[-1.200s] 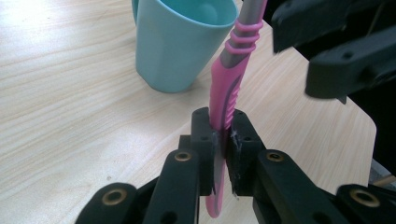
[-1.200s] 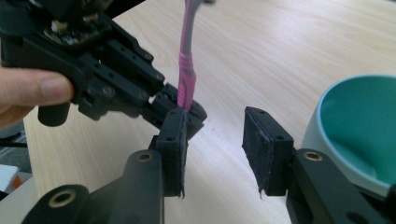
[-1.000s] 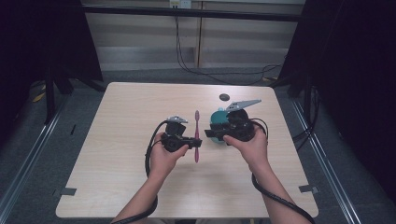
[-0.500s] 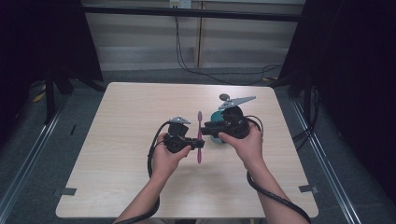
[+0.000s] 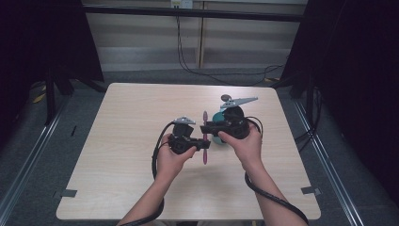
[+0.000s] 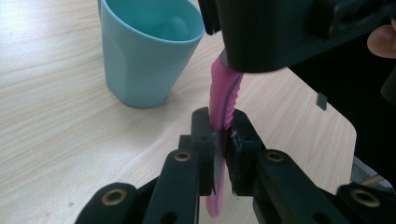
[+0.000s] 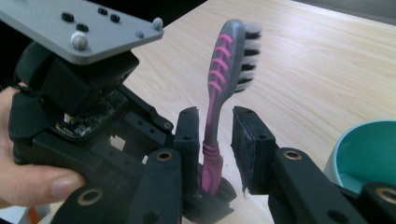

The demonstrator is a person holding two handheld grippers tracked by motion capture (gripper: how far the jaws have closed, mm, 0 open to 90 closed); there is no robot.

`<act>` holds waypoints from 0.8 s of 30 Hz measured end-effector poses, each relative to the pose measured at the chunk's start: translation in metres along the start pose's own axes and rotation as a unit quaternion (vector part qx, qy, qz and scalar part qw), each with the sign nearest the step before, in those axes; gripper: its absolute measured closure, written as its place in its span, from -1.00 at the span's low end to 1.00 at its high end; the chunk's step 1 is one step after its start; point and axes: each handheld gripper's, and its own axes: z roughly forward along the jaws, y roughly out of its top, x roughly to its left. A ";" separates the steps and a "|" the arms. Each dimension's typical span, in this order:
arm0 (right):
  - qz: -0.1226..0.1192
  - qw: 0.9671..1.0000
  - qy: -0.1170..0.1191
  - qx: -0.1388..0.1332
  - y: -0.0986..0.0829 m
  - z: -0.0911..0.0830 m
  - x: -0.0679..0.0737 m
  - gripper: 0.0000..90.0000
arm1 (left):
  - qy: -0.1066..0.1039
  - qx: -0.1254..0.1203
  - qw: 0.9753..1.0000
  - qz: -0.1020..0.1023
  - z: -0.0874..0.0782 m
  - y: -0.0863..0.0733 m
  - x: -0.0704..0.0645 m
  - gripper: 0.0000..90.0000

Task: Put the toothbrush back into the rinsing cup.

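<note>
Above the middle of the wooden table (image 5: 122,141), a person holds a pink toothbrush (image 5: 205,136) between two hand-held grippers. From where I stand, the left gripper (image 5: 206,144) has its jaws clenched on the handle; in the left gripper view the two black pads press flat against the pink plastic from both sides, and the handle's lower end hangs out beneath them. The brush is off the tabletop, carried by that grip.

Opposite it, the right gripper (image 5: 205,127) comes in from the other side, higher up the brush. In the right gripper view its jaws stand parted around the neck: one pad lies against or just beside the stem, the other is clearly apart from it, so this gripper is released and not squeezing. The grey brush head with its white and dark bristles rises above those jaws.

Just beside the right gripper, on the table, sits a teal cup (image 6: 147,46), upright and open at the top. In the high view it is mostly covered by the right hand (image 5: 244,143). The left hand (image 5: 170,160) wraps the left gripper's body, and black cables (image 5: 263,193) trail back along both forearms.
</note>
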 end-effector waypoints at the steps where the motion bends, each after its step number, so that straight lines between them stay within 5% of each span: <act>1: 0.003 1.000 0.002 -0.003 0.000 -0.001 0.000 0.64 | -0.001 -0.001 1.000 -0.001 0.000 0.000 0.000 0.84; 24: 0.021 0.998 0.007 -0.053 -0.004 -0.001 0.001 0.87 | -0.025 -0.032 0.999 -0.026 -0.002 0.001 -0.001 0.84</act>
